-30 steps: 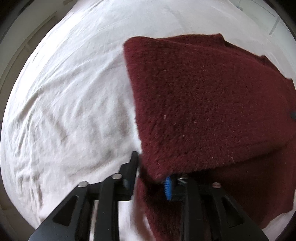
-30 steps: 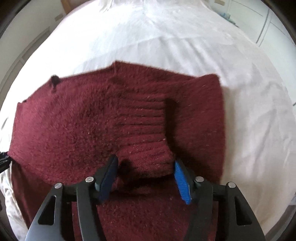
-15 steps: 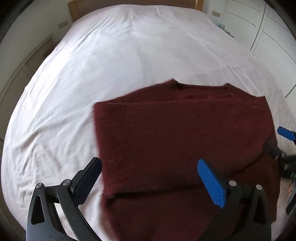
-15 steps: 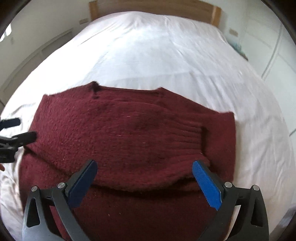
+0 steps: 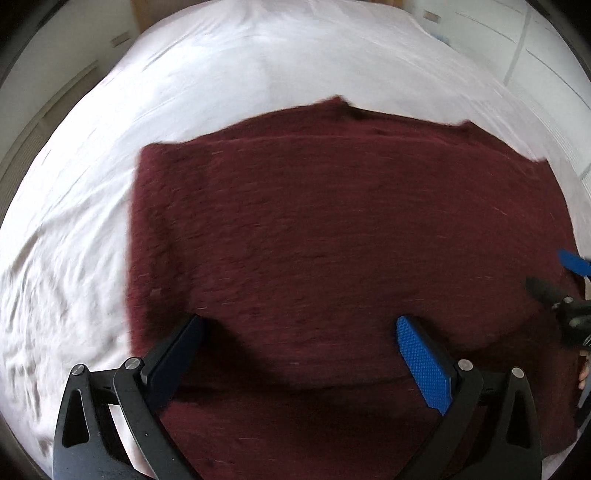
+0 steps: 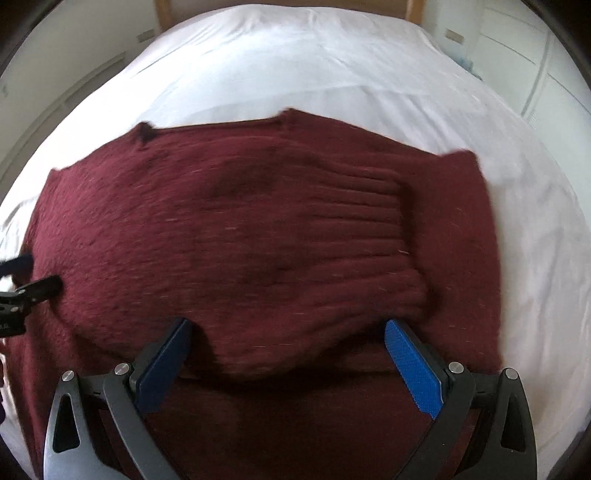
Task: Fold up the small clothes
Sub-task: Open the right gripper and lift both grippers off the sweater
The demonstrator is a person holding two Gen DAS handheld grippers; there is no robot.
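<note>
A dark red knit sweater (image 5: 332,229) lies on the white bed sheet (image 5: 92,206), in the near half of the bed, w/ the wooden headboard (image 6: 280,9) far at 12 o'clock. It looks already folded over once: an upper layer w/ a ribbed band (image 6: 354,210) lies across the lower part, and its loose edge (image 6: 280,365) makes a soft rounded line just in front of the right gripper.

The left gripper (image 5: 299,354) hangs above the sweater's left part, both fingers wide apart, nothing between them. The right gripper (image 6: 286,350) is the same: fingers spread fully, no cloth pinched, it hovers just over the folded edge. In the left view the other gripper's tip shows at 3 o'clock; in the right view the left one shows at 9 o'clock. So the two stand approx. side by side over the garment.

About handling, as I judge it: the knit is thick, fuzzy and soft, not heavy, not fragile. It will sag and stretch if taken by one point only, and the layers can slide on each other. The fuzzy surface should give good grip to the pads. Best place to take hold, I think, is at the two outer corners of a side edge, e.g. the left edge (image 5: 133,236) at 9 o'clock, pinching all layers together, so the next fold goes over flat. Taking only the top layer would open the fold again.
</note>
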